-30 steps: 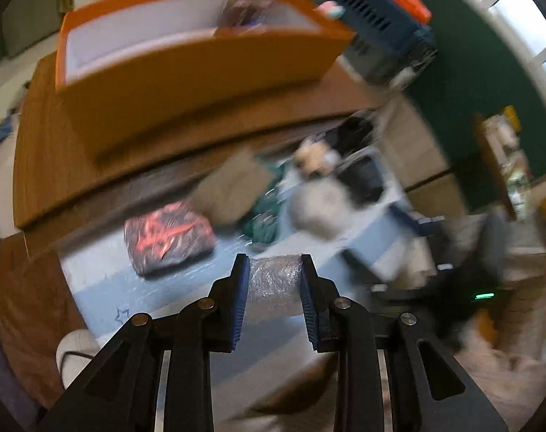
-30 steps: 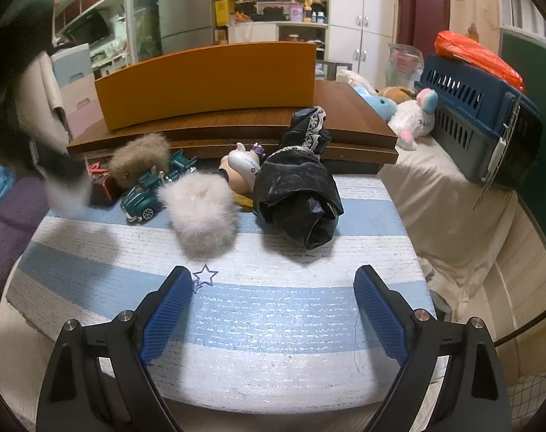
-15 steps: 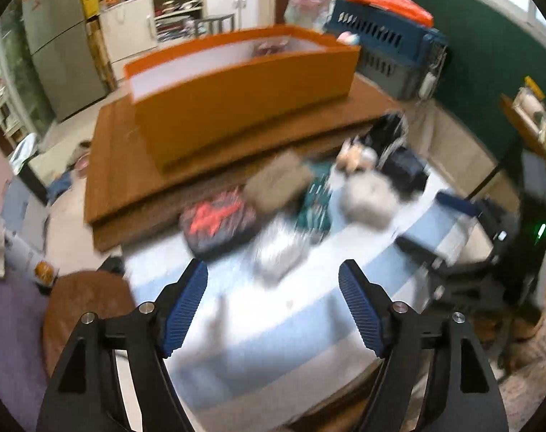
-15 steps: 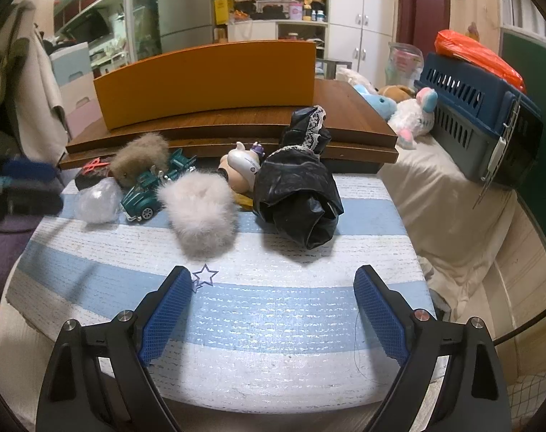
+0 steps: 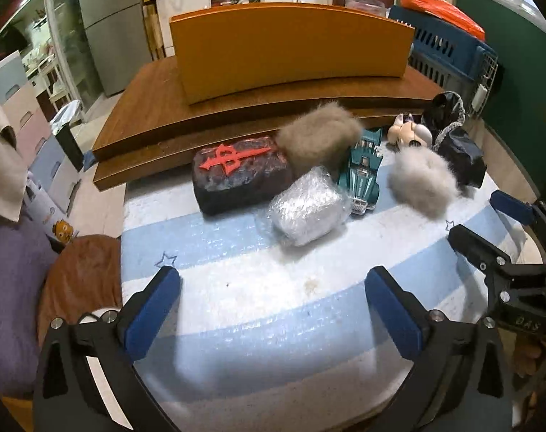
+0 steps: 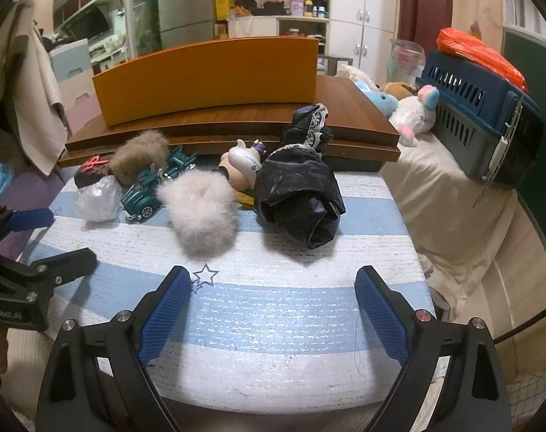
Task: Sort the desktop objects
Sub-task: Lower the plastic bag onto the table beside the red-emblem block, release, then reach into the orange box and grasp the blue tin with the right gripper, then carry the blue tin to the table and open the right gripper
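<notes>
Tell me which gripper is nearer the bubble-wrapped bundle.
Left. The left gripper, jaws opening and empty, sits just in front of the bubble-wrapped bundle. The right gripper, open and empty, is further along the table, with the bundle far off to its left.

Lived-in home: fridge (image 6: 185, 1), white cupboards (image 6: 363, 39), plush toys (image 6: 413, 115), pet carrier (image 6: 481, 108).

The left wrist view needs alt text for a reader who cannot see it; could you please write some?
The left gripper, jaws opening and empty, hangs over a blue-and-white striped mat. Beyond lie a bubble-wrapped bundle, a dark pouch, a teal toy car and two fur puffs.
</notes>
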A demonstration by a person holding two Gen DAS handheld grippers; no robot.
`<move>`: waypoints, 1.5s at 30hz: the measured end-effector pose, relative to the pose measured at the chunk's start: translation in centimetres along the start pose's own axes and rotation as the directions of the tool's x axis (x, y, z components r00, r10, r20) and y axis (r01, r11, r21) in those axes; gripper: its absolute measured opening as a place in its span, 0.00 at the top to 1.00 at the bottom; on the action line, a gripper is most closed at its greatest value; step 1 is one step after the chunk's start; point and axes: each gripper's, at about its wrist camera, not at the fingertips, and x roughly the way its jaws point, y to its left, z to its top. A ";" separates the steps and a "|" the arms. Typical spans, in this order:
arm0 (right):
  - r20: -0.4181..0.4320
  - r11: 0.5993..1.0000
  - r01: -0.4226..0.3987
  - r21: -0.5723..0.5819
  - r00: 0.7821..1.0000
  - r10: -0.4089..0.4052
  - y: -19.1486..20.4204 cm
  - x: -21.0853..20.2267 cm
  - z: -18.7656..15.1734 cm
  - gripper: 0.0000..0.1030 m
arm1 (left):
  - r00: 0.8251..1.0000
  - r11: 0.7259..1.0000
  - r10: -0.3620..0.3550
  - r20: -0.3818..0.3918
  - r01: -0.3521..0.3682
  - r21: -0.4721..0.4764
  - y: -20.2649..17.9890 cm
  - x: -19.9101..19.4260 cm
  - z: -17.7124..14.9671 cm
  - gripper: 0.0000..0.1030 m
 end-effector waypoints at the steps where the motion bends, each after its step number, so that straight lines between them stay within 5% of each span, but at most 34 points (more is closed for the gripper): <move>1: 0.000 1.000 0.001 0.000 1.000 -0.001 0.0 0.0 0.0 0.10 | 1.000 1.000 -0.001 0.007 0.001 0.003 -0.1 0.0 0.0 0.00; 6: -0.021 1.000 -0.006 -0.005 1.000 0.005 -0.1 0.1 0.3 0.10 | 0.999 1.000 -0.001 0.033 0.000 0.007 -0.8 0.0 -0.4 0.00; 9: -0.059 0.999 -0.028 -0.022 0.998 0.027 -0.4 -0.2 0.8 0.22 | 0.999 1.000 -0.001 0.038 0.001 0.009 -0.8 0.1 -0.5 0.00; 12: -0.048 0.997 -0.031 -0.075 0.998 0.028 -0.8 -1.9 2.3 0.24 | 0.999 1.000 -0.002 0.046 0.002 0.010 -0.7 0.3 -0.8 0.00; 17: 0.000 0.978 -0.057 -0.202 0.998 0.059 -2.0 -4.4 9.9 0.33 | 0.999 1.000 -0.008 0.050 0.008 0.016 -0.6 0.4 -1.0 0.00; 21: -0.102 0.952 -0.115 -0.283 0.991 0.089 -2.5 -2.0 18.6 0.41 | 0.999 1.000 -0.013 0.045 0.012 0.021 -0.7 0.5 -0.9 0.00; 27: -0.361 0.921 -0.251 -0.298 0.923 0.134 -0.1 6.2 25.9 0.41 | 0.998 1.000 -0.017 0.058 0.015 0.024 -0.8 0.5 -1.1 0.00; 30: -0.428 0.897 -0.236 -0.374 0.902 0.059 1.7 10.2 26.3 0.41 | 0.997 0.999 -0.023 0.070 0.021 0.033 -0.7 0.6 -1.2 0.00; 34: -0.549 0.889 -0.254 -0.381 0.836 0.004 2.6 13.9 25.6 0.36 | 0.997 0.998 -0.036 0.068 0.033 0.047 -0.7 0.7 -1.1 0.00; 38: -0.595 0.869 -0.244 -0.430 0.800 -0.070 3.3 15.7 25.0 0.25 | 0.996 0.998 -0.044 0.079 0.040 0.055 -0.7 0.7 -1.1 0.00; 45: -0.614 0.875 -0.245 -0.417 0.786 -0.073 3.9 16.0 24.3 0.35 | 0.995 0.997 -0.055 0.080 0.050 0.066 -0.6 0.7 -1.1 0.00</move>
